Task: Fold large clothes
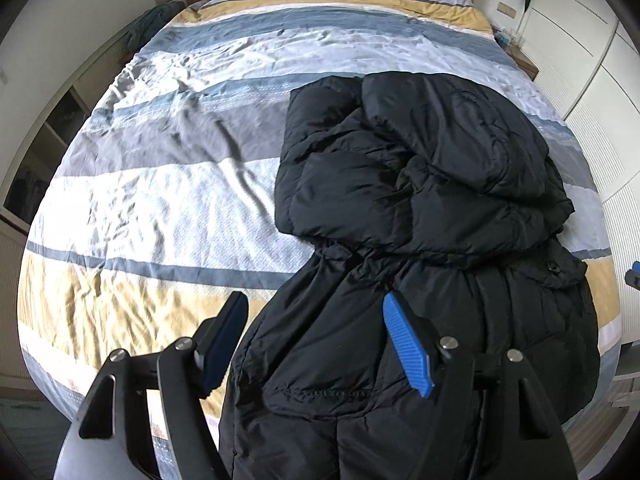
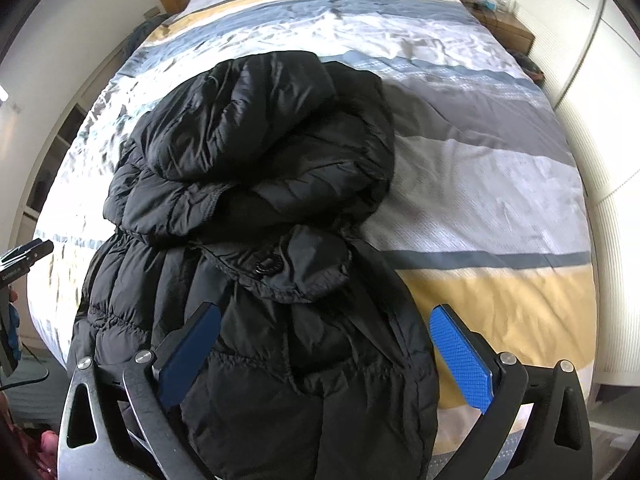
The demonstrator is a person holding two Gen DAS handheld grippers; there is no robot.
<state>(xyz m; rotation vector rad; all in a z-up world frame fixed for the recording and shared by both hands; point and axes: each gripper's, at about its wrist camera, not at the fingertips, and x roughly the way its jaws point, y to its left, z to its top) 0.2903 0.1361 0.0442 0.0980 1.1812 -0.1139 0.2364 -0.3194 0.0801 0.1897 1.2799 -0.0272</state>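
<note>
Coat: a black padded coat (image 1: 420,208) lies on the near half of the bed (image 1: 160,200), its lower part running off the near edge toward the person, probably so both hands can reach it from the foot of the bed.
Fold so far: the upper part, hood included, sits doubled back over the body in a thick bundle; a sleeve or flap with a dark button (image 2: 267,267) lies across the middle. It looks partly folded, not yet compact.
Bed cover: a striped cover in blue, grey, white and yellow, wrinkled but bare beside the coat, which leaves room to lay the next fold flat.
Left gripper (image 1: 320,340): jaws apart and released, hovering over the coat's lower left side; the blue pad (image 1: 406,344) hangs above the fabric and pinches nothing.
Right gripper (image 2: 324,354): spread wide and empty, straddling the coat's lower right part with its fingers clear of the cloth.
Why so held: both tools point steeply down at the lower part, seemingly placed to take the bottom edge.
Likely next: grasp that end and bring it up over the bundle.
</note>
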